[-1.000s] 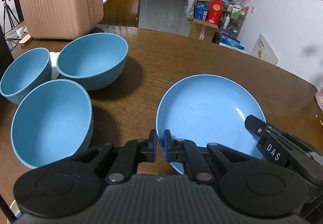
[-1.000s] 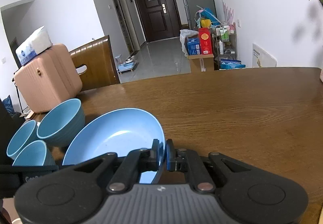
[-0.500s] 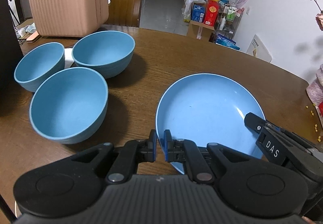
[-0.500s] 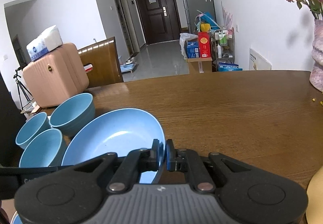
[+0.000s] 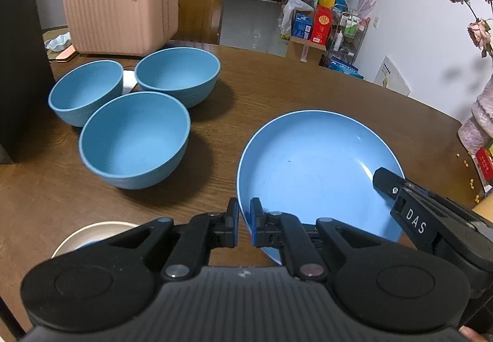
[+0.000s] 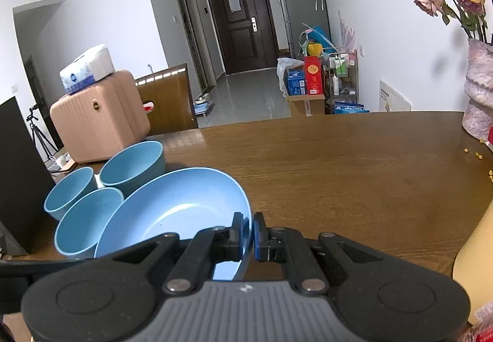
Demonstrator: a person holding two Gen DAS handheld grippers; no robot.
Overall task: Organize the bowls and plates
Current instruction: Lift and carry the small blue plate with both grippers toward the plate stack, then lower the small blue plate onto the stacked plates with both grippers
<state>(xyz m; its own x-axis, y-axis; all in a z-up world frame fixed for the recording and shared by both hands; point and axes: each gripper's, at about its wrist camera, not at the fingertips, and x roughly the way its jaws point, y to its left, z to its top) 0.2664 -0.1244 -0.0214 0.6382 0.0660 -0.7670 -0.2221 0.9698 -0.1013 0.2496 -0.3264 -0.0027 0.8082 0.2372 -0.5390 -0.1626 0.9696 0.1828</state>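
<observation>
A blue plate (image 5: 314, 163) is held above the wooden table (image 5: 277, 86) by both grippers. My left gripper (image 5: 244, 225) is shut on its near left rim. My right gripper (image 6: 248, 232) is shut on its right rim, and its finger shows in the left wrist view (image 5: 397, 191). The plate also shows in the right wrist view (image 6: 175, 206). Three blue bowls stand on the table to the left: a near one (image 5: 135, 138), a far left one (image 5: 86, 92) and a far right one (image 5: 178, 77). A cream plate (image 5: 92, 234) lies under my left gripper.
A pink suitcase (image 5: 123, 9) with a tissue pack stands behind the bowls. A black panel (image 5: 18, 64) stands at the left edge. A vase of dried roses (image 6: 477, 89) stands at the table's right. Small yellow crumbs (image 6: 477, 155) lie near it. A yellow object (image 6: 474, 252) is at the right.
Both grippers have lifted and pulled the blue plate back toward me, away from the bowls. The cream plate and the vase have come into view.
</observation>
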